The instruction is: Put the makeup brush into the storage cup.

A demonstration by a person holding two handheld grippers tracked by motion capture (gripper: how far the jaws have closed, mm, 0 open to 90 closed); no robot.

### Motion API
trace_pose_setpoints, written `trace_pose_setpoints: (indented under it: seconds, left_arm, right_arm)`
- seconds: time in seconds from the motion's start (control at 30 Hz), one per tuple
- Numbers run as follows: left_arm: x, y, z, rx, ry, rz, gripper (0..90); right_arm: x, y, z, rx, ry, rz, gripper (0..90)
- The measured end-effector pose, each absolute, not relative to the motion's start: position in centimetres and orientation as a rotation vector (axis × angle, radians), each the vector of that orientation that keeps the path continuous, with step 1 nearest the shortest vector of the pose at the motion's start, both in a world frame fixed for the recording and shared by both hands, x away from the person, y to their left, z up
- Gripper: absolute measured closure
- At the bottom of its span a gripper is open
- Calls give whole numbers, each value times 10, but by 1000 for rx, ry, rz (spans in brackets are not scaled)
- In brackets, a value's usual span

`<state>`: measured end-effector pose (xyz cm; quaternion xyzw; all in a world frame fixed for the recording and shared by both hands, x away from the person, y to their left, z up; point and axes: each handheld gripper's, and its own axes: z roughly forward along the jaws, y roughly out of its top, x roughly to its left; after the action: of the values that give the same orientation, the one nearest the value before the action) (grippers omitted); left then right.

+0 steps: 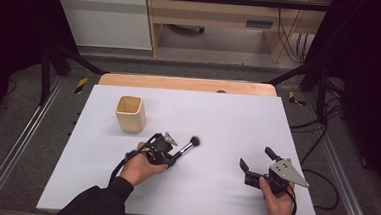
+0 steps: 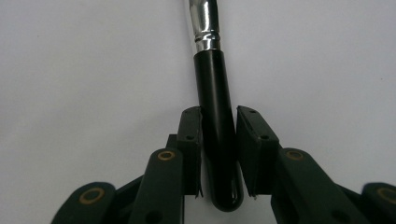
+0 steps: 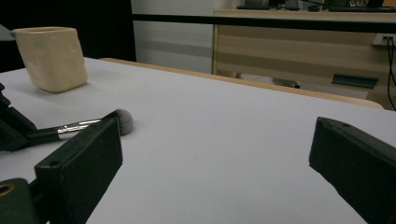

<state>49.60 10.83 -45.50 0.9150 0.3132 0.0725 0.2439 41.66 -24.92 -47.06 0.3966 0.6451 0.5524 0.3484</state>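
— Black handle of the makeup brush [image 2: 215, 116] is squeezed between the jaws of the left gripper [image 1: 173, 159]. How is that gripper held?

— It is held low by the left hand [image 1: 139, 168], pointed up and to the right. The brush is laid on the white table [image 1: 228, 120], near the cream cup [image 1: 130, 113].

— And the right gripper [image 1: 256, 159]?

— It is held by the right hand [image 1: 278, 200] with its jaws spread wide, and nothing is gripped. No writing can be read.
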Motion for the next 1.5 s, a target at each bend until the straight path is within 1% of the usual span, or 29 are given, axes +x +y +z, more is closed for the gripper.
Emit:
trace_pose_setpoints:
  seconds: [0.07, 0.2, 0.33, 0.63, 0.9, 1.1, 1.3, 1.4, 1.43, 1.5]
  left_arm:
    - [494, 109, -456, 2496, 841, 207, 744]
    - [493, 111, -456, 2486, 826, 217, 746]
    - [489, 113, -454, 2468, 793, 268, 746]
    - [482, 123, -448, 2372, 775, 261, 747]
    - [475, 133, -441, 2245, 761, 282, 746]
    - [466, 149, -443, 2078, 779, 314, 746]
    - [462, 166, -440, 1936, 761, 337, 746]
    - [460, 169, -440, 1915, 737, 348, 746]
    - [458, 170, -439, 1920, 684, 415, 746]
    - [457, 171, -439, 1895, 688, 399, 746]
  right_arm:
    - [417, -249, -471, 1031, 1675, 1430, 29]
    - [417, -249, -471, 1036, 1673, 1432, 29]
    - [417, -249, -471, 1034, 1676, 1432, 29]
    - [417, -248, -471, 1037, 1677, 1430, 29]
    - [417, -247, -472, 1024, 1683, 1424, 29]
    - [416, -238, -472, 1004, 1707, 1415, 29]
    - [416, -231, -469, 993, 1701, 1444, 28]
    - [416, -221, -465, 1007, 1709, 1470, 27]
    - [417, -214, -463, 1000, 1718, 1478, 27]
    - [417, -209, -461, 998, 1723, 1483, 27]
